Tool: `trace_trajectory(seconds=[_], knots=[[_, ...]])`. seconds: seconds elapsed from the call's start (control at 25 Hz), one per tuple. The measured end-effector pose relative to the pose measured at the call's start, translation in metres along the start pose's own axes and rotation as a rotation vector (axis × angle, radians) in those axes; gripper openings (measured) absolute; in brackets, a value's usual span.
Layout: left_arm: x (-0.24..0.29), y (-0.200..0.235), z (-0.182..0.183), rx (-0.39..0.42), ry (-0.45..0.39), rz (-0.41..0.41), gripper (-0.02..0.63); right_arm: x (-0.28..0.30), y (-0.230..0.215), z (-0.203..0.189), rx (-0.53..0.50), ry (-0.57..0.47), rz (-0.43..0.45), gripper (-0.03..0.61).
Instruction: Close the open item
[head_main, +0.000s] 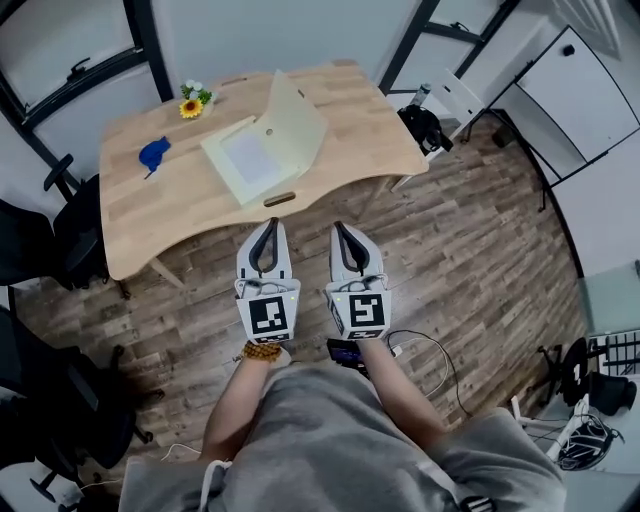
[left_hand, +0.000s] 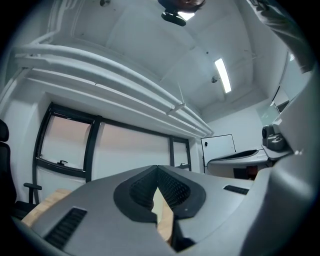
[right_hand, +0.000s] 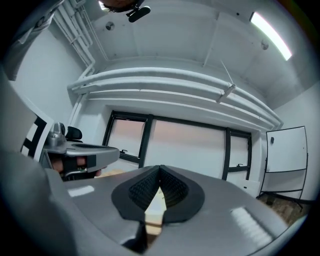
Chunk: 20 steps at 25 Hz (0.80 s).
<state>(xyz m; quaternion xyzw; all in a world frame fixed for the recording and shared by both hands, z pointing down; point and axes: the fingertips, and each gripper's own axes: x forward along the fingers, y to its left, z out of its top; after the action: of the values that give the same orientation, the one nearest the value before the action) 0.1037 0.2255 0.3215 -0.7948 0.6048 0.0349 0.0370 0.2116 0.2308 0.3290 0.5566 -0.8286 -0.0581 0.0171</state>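
Lying on the wooden table beyond the left gripper and right gripper, both closed and empty, the open cream box has its lid raised on the right; the left gripper is nearer.

Cream was the box, pale wood the table, blue the small object, yellow the flower, grey-brown the plank floor.

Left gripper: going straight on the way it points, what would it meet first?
Probably the open box on the table; the shut left gripper aims at it. Height is hard to judge: held lower, it would meet the table edge first.
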Motion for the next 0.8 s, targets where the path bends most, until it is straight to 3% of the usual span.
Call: trace_trajectory(seconds=[0.28, 0.6, 0.8], knots=[[0.041, 0.029, -0.009, -0.003, 0.012, -0.062, 0.009, 0.051, 0.009, 0.011, 0.002, -0.036, -0.026, 0.011], [0.079, 0.022, -0.035, -0.019, 0.04, -0.121, 0.009, 0.077, -0.007, 0.006, -0.002, -0.025, -0.026, 0.011], [0.111, 0.028, -0.045, -0.004, 0.071, -0.089, 0.009, 0.105, -0.035, -0.016, 0.009, 0.011, 0.0, 0.011]])
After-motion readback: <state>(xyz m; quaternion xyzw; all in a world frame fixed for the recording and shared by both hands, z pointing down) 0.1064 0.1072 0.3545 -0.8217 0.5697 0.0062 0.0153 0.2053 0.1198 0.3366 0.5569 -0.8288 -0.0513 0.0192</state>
